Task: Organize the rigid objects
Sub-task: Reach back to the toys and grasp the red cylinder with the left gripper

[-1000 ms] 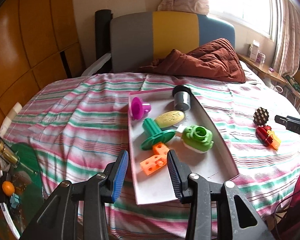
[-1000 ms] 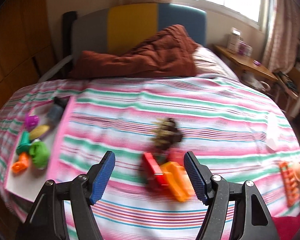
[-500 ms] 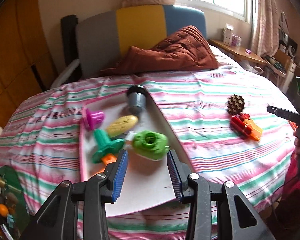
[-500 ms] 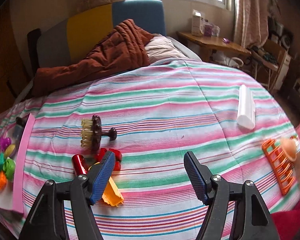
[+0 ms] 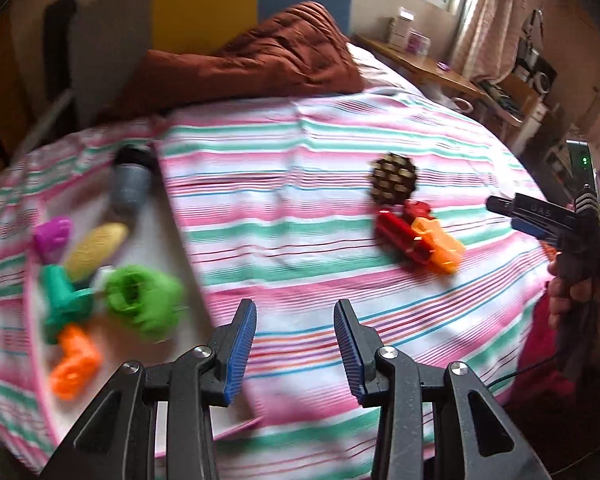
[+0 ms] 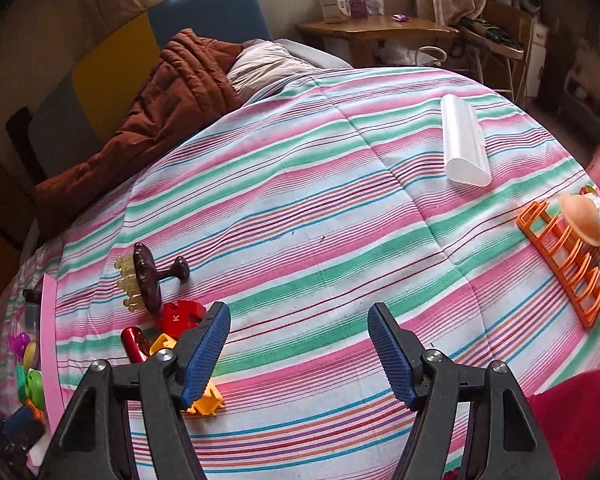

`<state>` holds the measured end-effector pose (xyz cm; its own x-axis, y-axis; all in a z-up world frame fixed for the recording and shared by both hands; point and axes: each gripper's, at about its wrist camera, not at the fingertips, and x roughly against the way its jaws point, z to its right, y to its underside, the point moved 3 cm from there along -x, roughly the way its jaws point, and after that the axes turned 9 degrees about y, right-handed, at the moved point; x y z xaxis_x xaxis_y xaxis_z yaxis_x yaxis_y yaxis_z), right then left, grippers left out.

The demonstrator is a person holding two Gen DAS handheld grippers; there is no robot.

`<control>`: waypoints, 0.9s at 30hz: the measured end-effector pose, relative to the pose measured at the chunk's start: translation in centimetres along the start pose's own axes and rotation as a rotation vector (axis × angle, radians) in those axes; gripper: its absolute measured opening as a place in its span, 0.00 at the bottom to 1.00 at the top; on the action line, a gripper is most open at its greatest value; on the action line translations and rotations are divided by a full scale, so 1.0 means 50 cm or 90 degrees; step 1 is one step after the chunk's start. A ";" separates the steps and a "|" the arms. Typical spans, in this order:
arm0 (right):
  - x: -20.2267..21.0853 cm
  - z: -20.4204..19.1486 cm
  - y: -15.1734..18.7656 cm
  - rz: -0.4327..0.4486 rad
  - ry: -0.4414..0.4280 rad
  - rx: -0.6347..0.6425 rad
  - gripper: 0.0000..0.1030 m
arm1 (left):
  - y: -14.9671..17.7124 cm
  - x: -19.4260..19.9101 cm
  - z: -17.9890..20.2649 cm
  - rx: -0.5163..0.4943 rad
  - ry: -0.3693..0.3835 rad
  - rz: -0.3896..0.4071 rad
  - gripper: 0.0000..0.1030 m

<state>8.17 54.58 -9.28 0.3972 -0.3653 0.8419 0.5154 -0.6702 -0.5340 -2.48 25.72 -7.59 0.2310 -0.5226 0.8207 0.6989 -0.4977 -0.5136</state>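
My left gripper [image 5: 295, 340] is open and empty over the striped bedspread, just right of the white pink-rimmed tray [image 5: 158, 236]. The tray holds a green toy [image 5: 142, 300], an orange block [image 5: 74, 364], a yellow corn [image 5: 96, 246], a purple piece [image 5: 52, 238], a teal piece [image 5: 62, 296] and a grey cup [image 5: 130, 184]. A brown bristle brush [image 5: 394, 178] and a red-and-orange toy [image 5: 418, 240] lie further right. My right gripper [image 6: 299, 354] is open over bare bedspread. The red toy parts [image 6: 178, 316] and brush [image 6: 148, 276] lie beside its left finger [image 6: 206, 352].
A white translucent case [image 6: 464, 144] lies at the far right of the bed, and an orange rack [image 6: 560, 264] with a peach suction cup [image 6: 582, 216] is near the right edge. A brown quilt [image 5: 260, 60] is heaped at the headboard. A wooden bedside table [image 6: 376, 28] stands beyond.
The left gripper has swung right, off the tray and over the bedspread. The right gripper has moved right and rolled, so the red-and-orange toy now lies at its left finger instead of between the fingers.
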 end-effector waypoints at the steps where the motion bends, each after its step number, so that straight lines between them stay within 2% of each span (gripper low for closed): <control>1: 0.003 -0.001 -0.001 0.004 0.002 0.001 0.70 | -0.006 -0.014 0.013 -0.005 0.010 -0.005 0.39; 4: 0.009 -0.005 -0.002 0.007 -0.003 0.003 0.71 | -0.025 -0.054 0.033 0.024 0.071 -0.030 0.39; 9: 0.011 -0.010 -0.005 0.009 -0.006 0.006 0.72 | -0.065 -0.132 0.068 0.069 0.114 -0.054 0.37; 18: 0.016 -0.011 -0.011 0.012 -0.021 -0.001 0.72 | -0.119 -0.227 0.080 0.165 0.125 -0.060 0.37; 22: 0.017 -0.012 -0.014 0.013 -0.025 0.001 0.72 | -0.117 -0.267 0.088 0.164 0.123 -0.068 0.37; 25: 0.014 -0.012 -0.013 0.010 -0.024 0.006 0.72 | -0.110 -0.262 0.099 0.113 0.100 -0.059 0.26; 27: 0.011 -0.018 -0.010 0.004 -0.035 0.012 0.71 | -0.100 -0.253 0.099 0.081 0.103 -0.065 0.25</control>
<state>7.45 54.15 -8.47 0.4410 -0.3328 0.8335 0.5268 -0.6559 -0.5406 -5.58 38.25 -14.18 0.0500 -0.5835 0.8106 0.7954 -0.4676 -0.3856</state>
